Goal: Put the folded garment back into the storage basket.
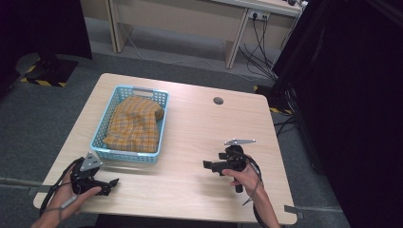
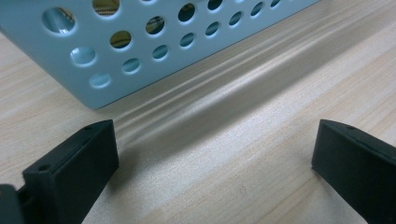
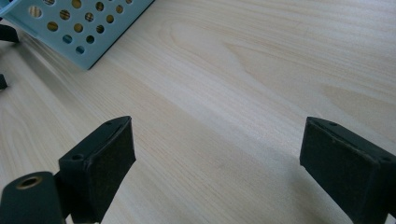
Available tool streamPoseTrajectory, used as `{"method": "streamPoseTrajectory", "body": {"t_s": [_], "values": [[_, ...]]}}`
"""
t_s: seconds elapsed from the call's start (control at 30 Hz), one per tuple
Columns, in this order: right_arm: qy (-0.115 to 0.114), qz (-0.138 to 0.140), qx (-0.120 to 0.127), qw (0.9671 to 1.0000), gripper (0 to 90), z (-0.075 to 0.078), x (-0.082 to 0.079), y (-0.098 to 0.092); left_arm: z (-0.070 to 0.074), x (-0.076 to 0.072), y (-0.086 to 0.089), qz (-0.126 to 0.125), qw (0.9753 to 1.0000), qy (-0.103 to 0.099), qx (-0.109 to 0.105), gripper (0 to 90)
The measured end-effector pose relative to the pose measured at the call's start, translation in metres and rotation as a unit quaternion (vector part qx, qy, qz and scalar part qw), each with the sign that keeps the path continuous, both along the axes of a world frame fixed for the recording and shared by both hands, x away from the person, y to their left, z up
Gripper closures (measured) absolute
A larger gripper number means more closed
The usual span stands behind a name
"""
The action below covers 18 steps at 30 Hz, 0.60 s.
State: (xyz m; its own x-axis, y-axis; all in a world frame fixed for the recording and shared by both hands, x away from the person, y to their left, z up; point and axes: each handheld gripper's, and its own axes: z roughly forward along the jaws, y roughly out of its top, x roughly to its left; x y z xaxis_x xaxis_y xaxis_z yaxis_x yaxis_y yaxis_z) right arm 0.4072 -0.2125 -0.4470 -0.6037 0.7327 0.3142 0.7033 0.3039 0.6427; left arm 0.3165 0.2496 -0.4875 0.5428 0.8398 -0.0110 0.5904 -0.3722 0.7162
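A light blue perforated basket (image 1: 127, 157) stands on the left half of the wooden table (image 1: 199, 123), and a folded yellow plaid cloth (image 1: 135, 123) lies in it. My left gripper (image 1: 111, 186) rests low at the table's front left, just in front of the basket and pointing right. In the left gripper view the left gripper (image 2: 215, 135) is open over bare wood, with the basket wall (image 2: 140, 60) close ahead. My right gripper (image 1: 209, 167) is at the front right and points left. The right gripper (image 3: 215, 130) is open and holds nothing, with the basket's corner (image 3: 79, 32) farther off.
A round cable hole (image 1: 218, 100) sits in the tabletop towards the back. Behind the table stand a wooden desk (image 1: 190, 23) and hanging cables (image 1: 259, 47). Dark curtains (image 1: 351, 95) close off the right side. Bare wood lies between the two grippers.
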Motion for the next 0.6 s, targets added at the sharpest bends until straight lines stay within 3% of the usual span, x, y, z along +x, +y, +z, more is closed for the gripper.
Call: {"method": "streamPoseTrajectory", "body": {"t_s": [0.6], "values": [[0.000,-0.010,-0.021,0.9997,10.5,-0.0056,-0.0101,-0.0090,0.0000,0.0000,0.0000,0.000,1.0000,0.000,0.000,0.0]]}}
